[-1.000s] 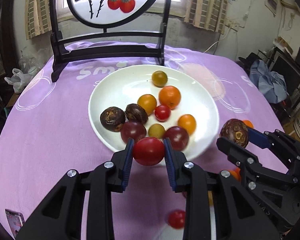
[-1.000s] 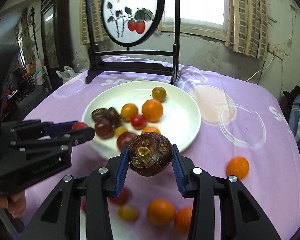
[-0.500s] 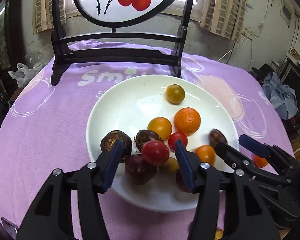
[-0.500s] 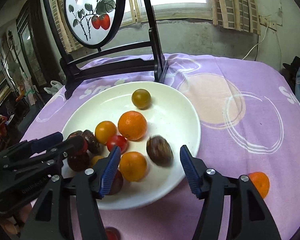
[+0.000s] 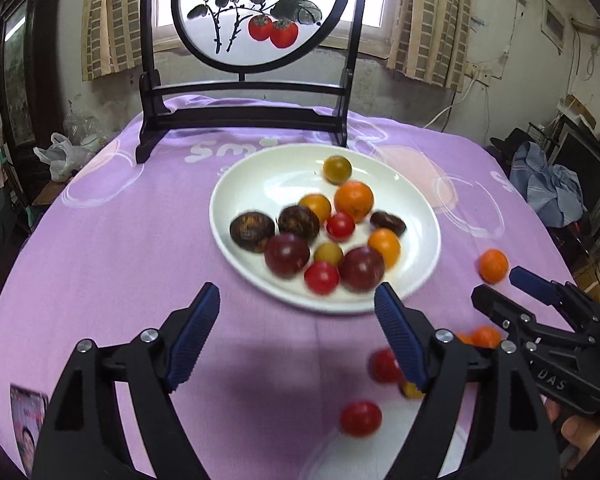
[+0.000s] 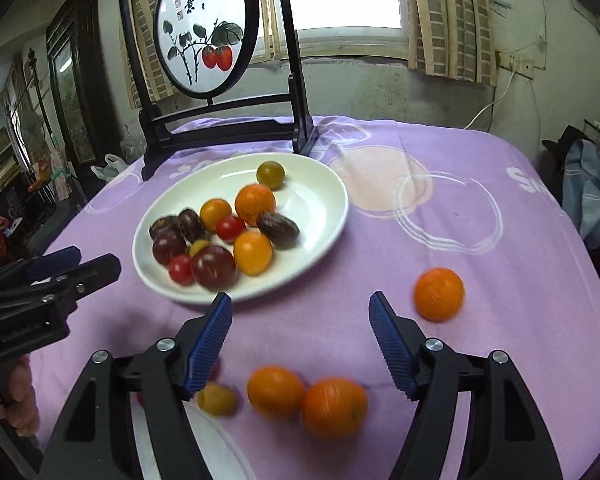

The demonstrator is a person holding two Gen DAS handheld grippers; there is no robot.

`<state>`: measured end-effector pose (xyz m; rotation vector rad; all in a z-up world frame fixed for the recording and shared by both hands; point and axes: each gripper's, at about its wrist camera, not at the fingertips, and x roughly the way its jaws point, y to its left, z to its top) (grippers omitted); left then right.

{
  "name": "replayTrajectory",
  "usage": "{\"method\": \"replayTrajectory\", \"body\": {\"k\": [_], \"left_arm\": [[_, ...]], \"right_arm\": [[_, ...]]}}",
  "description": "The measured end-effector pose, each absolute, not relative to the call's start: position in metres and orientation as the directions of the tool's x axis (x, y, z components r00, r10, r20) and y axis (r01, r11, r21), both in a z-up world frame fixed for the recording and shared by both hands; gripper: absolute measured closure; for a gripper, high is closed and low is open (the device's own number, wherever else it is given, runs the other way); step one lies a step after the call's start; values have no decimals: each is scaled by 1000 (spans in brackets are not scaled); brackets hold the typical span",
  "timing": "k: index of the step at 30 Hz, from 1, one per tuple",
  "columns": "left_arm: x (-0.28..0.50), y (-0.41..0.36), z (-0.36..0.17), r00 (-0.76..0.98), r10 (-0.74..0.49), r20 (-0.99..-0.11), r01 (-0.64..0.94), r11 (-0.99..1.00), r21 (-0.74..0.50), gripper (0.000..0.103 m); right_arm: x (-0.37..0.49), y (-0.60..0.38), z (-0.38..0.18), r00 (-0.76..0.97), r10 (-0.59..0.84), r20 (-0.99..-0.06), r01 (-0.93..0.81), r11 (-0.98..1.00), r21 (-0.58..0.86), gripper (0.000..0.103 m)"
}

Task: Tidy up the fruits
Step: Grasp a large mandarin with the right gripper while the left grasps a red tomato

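Note:
A white plate on the purple cloth holds several fruits: red tomatoes, oranges, dark brown fruits and dark purple tomatoes. My left gripper is open and empty, in front of the plate's near rim. My right gripper is open and empty, near the plate's near right rim; it also shows in the left wrist view. Loose fruits lie on the cloth: an orange, two oranges, a yellow tomato and red tomatoes.
A dark wooden stand with a round painted screen stands behind the plate. A second white plate's rim shows at the near edge. A photo card lies at the near left. Clutter surrounds the table.
Both grippers let go of their fruits onto the plate, the red tomato from the left and the dark brown fruit from the right. Both opened wide and drew back toward me.

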<state>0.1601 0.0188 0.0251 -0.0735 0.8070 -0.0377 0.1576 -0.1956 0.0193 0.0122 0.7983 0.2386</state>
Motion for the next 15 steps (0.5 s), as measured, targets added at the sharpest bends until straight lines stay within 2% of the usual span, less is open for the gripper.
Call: {"method": "replayTrajectory", "body": {"k": [6,15], "left_arm": [[116,13,0,651,-83,-754,33,996,-81,21],[94,11,-24,633,-97,-768,54,995,-81,18]], "right_arm": [[115,-212,8,663,183,-726,-205,977,59,31],[88,-216,-25,607,116,-786,-198,980,-8,31]]}}
